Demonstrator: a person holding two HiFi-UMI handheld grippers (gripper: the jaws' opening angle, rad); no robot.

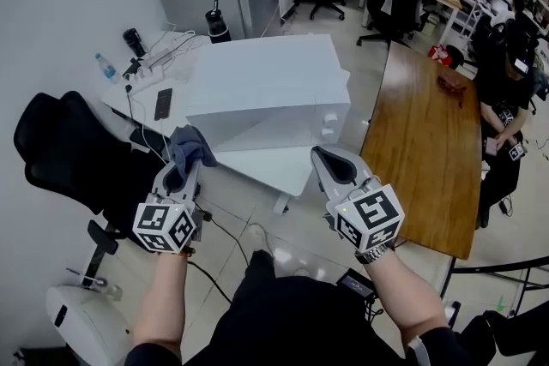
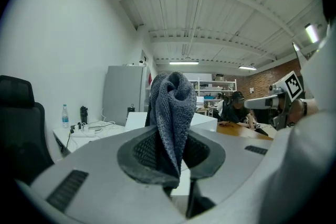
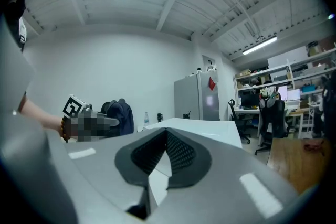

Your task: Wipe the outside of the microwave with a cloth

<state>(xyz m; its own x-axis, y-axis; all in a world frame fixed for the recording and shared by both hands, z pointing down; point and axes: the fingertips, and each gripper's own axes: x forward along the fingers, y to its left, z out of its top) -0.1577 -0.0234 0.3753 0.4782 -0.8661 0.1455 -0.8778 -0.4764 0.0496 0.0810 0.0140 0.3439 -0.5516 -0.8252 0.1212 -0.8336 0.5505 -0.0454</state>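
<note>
Grey-blue cloth (image 2: pixel 170 113), pinched low in the left gripper (image 1: pixel 182 171), jaws closed on a fold and the rest bunched up above them: held so as to leave a soft wad out front for rubbing. In the head view, just short of the microwave (image 1: pixel 266 90), by its near left corner, seemingly not touching, though hard to be sure from above. Pointed about level at the box, so fit for an upright face rather than the top.

Right gripper (image 1: pixel 326 155) empty, jaws together at the tips, only the white box showing beyond them. Held by the near right corner, close but apart. Probably there to steady the box, or merely kept out of the cloth's way.

Microwave set on a small white table (image 1: pixel 287 177), top bare, near the table's front edge, so the near faces within easy reach. To its left on the table: a power strip (image 1: pixel 154 56), a phone (image 1: pixel 163 103), a bottle (image 1: pixel 105 67), all well clear of any wiping path. Wooden table (image 1: pixel 425 141) to the right, black chair (image 1: pixel 60 150) to the left, both near enough to crowd the elbows.

Judged as the approach, with wiping not yet begun. Next: press the wad flat on a face and sweep. Risk: cloth slipping out of so narrow a bite under drag.
</note>
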